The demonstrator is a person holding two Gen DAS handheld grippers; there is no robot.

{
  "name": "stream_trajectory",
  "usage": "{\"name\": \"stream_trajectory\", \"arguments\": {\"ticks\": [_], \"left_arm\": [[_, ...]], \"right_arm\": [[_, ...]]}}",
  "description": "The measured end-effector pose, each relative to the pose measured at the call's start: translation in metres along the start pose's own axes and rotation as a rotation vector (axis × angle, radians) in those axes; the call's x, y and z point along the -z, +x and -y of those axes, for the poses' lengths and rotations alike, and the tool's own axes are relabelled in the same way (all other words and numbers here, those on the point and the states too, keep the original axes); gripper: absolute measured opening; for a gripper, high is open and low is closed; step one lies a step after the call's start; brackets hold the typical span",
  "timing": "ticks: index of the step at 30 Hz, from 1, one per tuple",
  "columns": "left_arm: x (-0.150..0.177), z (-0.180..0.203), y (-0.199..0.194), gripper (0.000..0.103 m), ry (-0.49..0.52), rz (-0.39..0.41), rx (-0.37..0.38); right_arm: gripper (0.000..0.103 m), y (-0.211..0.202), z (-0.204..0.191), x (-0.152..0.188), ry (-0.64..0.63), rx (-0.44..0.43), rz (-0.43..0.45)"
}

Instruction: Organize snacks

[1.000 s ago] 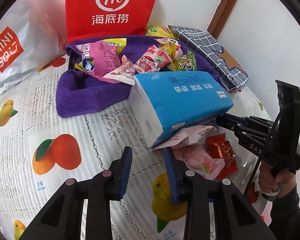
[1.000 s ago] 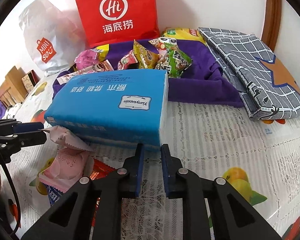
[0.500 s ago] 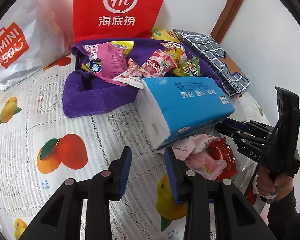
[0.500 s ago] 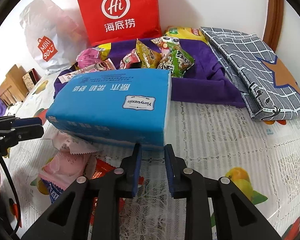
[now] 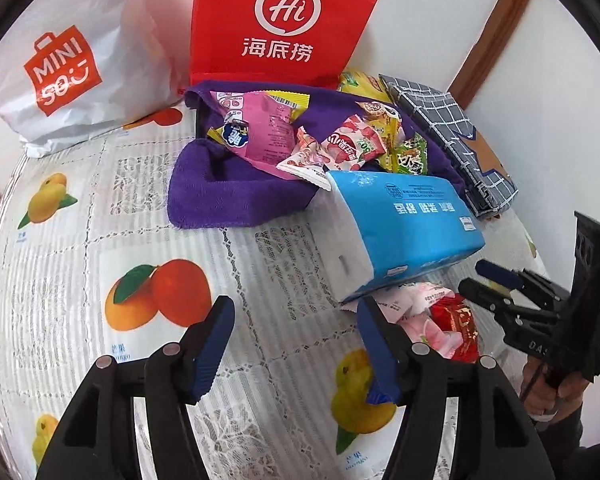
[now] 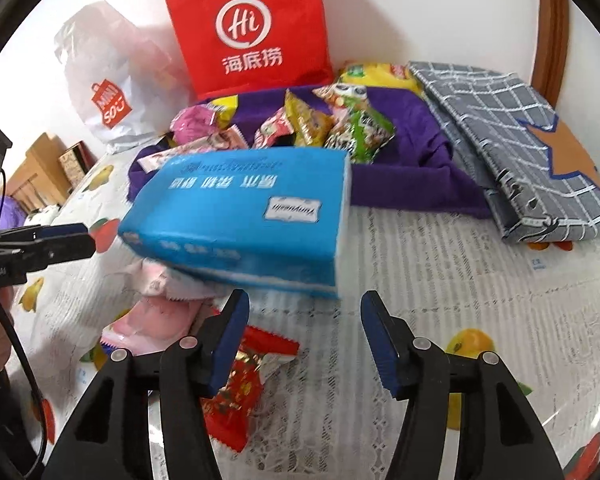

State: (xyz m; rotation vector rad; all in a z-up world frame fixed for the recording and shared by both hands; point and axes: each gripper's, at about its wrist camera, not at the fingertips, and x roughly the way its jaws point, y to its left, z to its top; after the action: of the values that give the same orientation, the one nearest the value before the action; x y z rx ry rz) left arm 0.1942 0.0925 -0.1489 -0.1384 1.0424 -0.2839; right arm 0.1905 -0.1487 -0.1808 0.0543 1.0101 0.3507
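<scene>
Red paper bag (image 5: 284, 20): white "Hi" in circle logo w/ 海底捞 below. White plastic bag (image 5: 68, 64): orange "MINI SO" shopping-bag logo. Blue tissue pack (image 6: 244, 208): upside-down white Chinese chars + small white label, script blurred, can't read. Snack wrappers' print too small.

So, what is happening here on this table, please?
A person holds a gripping tool in each hand above a table strewn with snacks. The left tool and the right tool have both just been opening, and nothing is between their fingers. A blue tissue pack lies tilted on a pink snack packet, with a red snack packet beside it. More snacks sit on a purple towel behind.
</scene>
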Motion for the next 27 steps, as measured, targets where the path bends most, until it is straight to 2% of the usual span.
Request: {"name": "stream_trajectory", "arguments": {"ticks": [4, 10, 11, 17, 20, 23, 27], "left_arm": [[0.001, 0.004, -0.003, 0.062, -0.019, 0.002, 0.002], [0.003, 0.023, -0.007, 0.065, -0.009, -0.003, 0.043], [0.003, 0.029, -0.006, 0.066, 0.000, -0.002, 0.048], [-0.002, 0.053, 0.014, 0.066, 0.027, -0.043, 0.056], [-0.003, 0.068, 0.027, 0.066, 0.061, -0.072, 0.034], [-0.002, 0.078, 0.040, 0.066, 0.079, -0.101, 0.021], [-0.002, 0.084, 0.056, 0.066, 0.075, -0.131, 0.007]], "right_arm": [[0.058, -0.002, -0.006, 0.007, 0.015, -0.082, -0.031], [0.060, 0.007, -0.018, 0.022, 0.003, -0.090, -0.076], [0.062, 0.007, -0.020, 0.024, 0.001, -0.088, -0.070], [0.062, 0.006, -0.035, 0.030, -0.116, 0.016, -0.053], [0.049, 0.003, -0.030, 0.033, -0.146, 0.052, -0.036], [0.049, -0.003, -0.016, 0.035, -0.121, 0.038, -0.030], [0.049, -0.011, -0.001, 0.038, -0.103, 0.060, -0.025]]}}
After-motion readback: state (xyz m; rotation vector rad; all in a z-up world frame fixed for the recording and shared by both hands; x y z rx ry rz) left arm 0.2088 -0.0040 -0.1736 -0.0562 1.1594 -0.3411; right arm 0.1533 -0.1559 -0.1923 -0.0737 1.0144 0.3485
